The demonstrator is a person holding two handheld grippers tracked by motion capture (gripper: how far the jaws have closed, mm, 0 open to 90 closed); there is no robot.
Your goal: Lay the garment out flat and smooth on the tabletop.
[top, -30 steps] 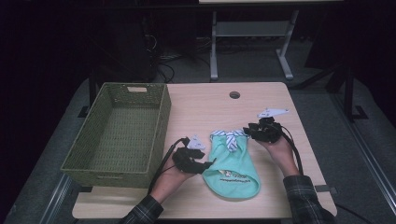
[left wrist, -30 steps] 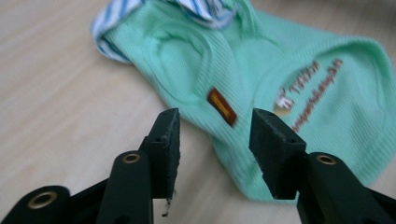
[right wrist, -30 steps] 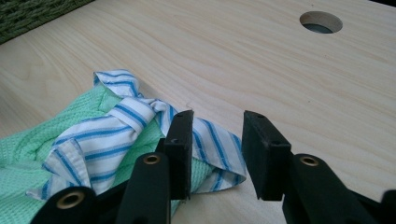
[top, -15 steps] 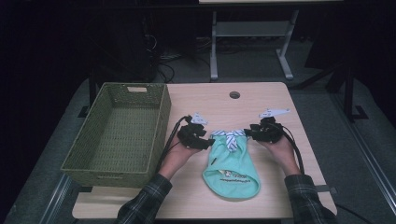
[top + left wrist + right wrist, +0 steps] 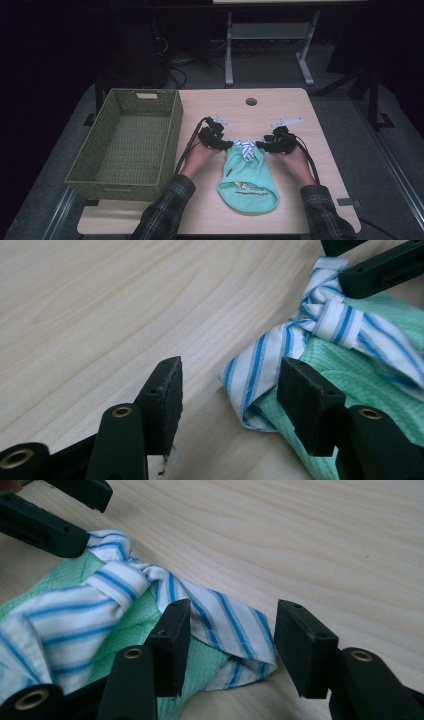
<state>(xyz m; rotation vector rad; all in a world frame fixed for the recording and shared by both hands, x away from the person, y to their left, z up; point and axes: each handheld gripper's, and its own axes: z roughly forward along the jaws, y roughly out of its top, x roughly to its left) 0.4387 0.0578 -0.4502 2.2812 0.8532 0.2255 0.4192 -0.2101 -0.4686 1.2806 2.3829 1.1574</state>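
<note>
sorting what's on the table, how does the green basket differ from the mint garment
The woven basket is rigid, olive green, with raised walls, standing at the table's left edge; the mint garment is soft, lies flat mid-table, and carries a blue-striped white tie and printed lettering. The basket stands untouched; the garment has a claw at each top corner. Both rest on the wooden table.

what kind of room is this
Probably a lab or workshop set up for recording: a wooden table with a cable hole, loose cables on the floor, and another bench behind in dim light.

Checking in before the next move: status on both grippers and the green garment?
Left gripper and right gripper open, just widened, at striped tie ends. Green garment flat on table. Basket aside.
</note>
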